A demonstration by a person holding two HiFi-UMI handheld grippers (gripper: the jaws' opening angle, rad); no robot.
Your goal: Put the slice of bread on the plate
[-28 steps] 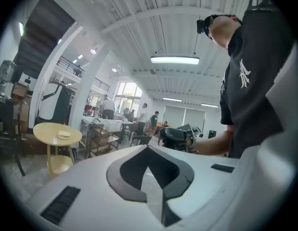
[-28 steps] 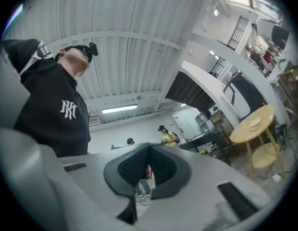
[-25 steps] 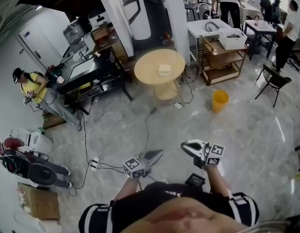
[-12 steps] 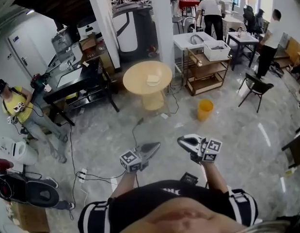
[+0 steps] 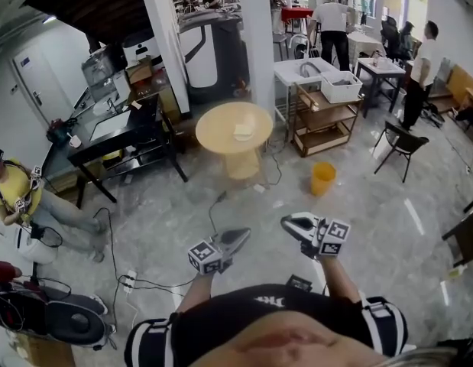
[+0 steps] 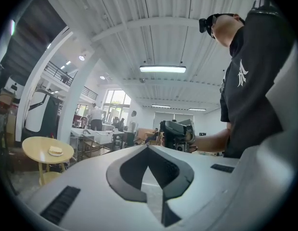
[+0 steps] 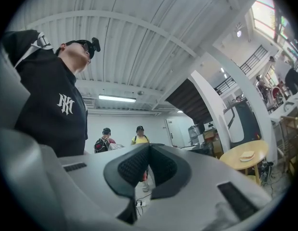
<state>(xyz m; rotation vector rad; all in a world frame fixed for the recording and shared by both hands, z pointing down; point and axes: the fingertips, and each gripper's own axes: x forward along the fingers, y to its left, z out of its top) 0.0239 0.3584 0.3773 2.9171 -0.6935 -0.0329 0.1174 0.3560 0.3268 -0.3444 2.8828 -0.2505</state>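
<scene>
Both grippers are low in the middle of the head view, held out in front of the torso. The left gripper (image 5: pixel 238 239) aims up and right and the right gripper (image 5: pixel 291 224) aims up and left, tips apart from each other. On both, the fingers (image 6: pixel 128 170) are pressed together with nothing between them. Left forearm (image 5: pixel 192 295) and right forearm (image 5: pixel 339 275) are bare.

Glossy, marble-look floor (image 5: pixel 183 197) gleams around a round tabletop (image 5: pixel 217 125) of smooth pale wood. The left claw (image 5: pixel 246 235) and right claw (image 5: pixel 286 222) are matt grey plastic, their black pads (image 7: pixel 134 166) dimpled.
</scene>
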